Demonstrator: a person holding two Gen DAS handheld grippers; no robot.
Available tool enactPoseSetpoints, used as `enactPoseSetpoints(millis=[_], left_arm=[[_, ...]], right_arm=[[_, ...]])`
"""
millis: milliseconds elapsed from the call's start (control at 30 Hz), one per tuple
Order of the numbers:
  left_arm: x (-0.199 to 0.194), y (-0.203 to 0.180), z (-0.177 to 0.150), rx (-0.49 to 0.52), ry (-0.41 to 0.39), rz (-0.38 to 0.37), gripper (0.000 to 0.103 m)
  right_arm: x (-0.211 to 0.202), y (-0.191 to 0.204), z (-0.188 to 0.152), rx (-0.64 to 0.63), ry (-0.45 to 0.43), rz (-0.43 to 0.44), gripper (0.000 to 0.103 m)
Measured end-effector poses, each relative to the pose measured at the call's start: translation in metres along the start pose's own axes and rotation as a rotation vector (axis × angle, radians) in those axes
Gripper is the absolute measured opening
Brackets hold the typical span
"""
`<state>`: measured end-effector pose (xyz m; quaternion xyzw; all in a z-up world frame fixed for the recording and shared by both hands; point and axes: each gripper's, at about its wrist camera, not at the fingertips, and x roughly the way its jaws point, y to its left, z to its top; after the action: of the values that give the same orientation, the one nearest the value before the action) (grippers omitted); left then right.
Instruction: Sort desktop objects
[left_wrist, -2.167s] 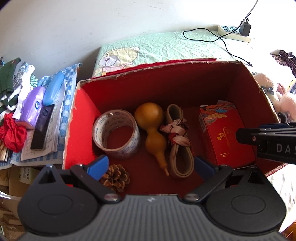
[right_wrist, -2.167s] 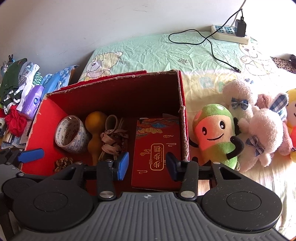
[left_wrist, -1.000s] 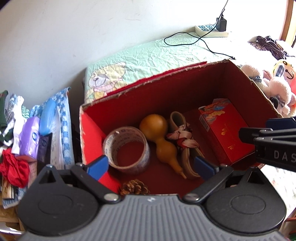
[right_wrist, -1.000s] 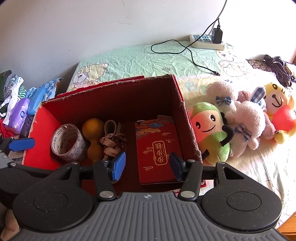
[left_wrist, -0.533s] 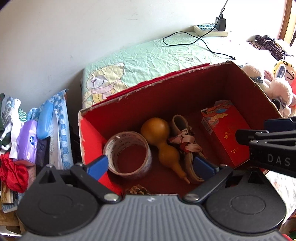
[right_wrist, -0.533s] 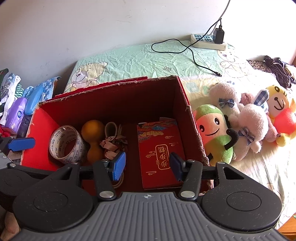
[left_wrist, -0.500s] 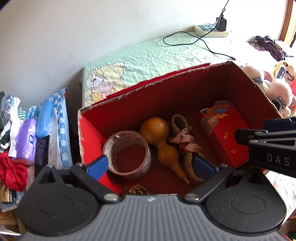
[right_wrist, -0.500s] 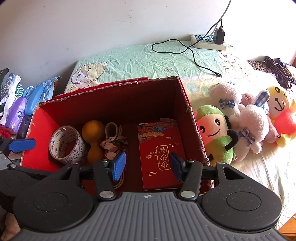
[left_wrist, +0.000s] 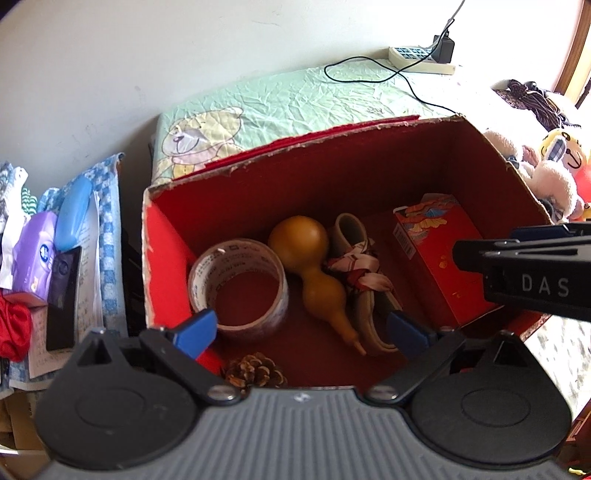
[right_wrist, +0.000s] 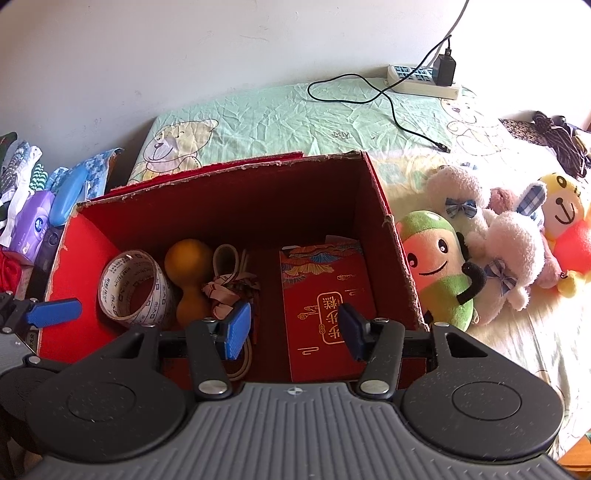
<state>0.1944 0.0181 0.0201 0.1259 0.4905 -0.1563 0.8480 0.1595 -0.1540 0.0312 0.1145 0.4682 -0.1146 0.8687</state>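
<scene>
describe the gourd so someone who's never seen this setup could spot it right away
Look inside the big red cardboard box on the bed. The gourd lies on its floor between the tape roll and a ribbon-tied shoe. It alone is smooth, tan and two-bulbed, tapering to a thin stem.

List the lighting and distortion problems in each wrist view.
Left wrist view: the upper right corner is blown out by sunlight, washing out the power strip; fisheye bends the red box walls; the pine cone looks soft. Right wrist view: glare at the top right, a dark shaded box interior, sunlit plush toys, curved edges.
</scene>
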Motion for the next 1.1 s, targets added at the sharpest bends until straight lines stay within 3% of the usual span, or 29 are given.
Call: enactPoseSetpoints(millis=[333, 900, 1100], left_arm=[[0.004, -0.004, -0.008, 0.001, 0.013, -0.016, 0.099], [0.005, 0.002, -0.006, 0.005, -0.005, 0.032, 0.099], [0.01, 0.0, -0.001, 0.017, 0.026, 0.033, 0.098]], right_arm=[[0.0, -0.004, -0.006, 0.025, 0.018, -0.007, 0.055], [0.004, 0.009, -0.007, 0.019, 0.016, 0.016, 0.055], [0.004, 0.006, -0.006, 0.032, 0.02, 0.009, 0.055]])
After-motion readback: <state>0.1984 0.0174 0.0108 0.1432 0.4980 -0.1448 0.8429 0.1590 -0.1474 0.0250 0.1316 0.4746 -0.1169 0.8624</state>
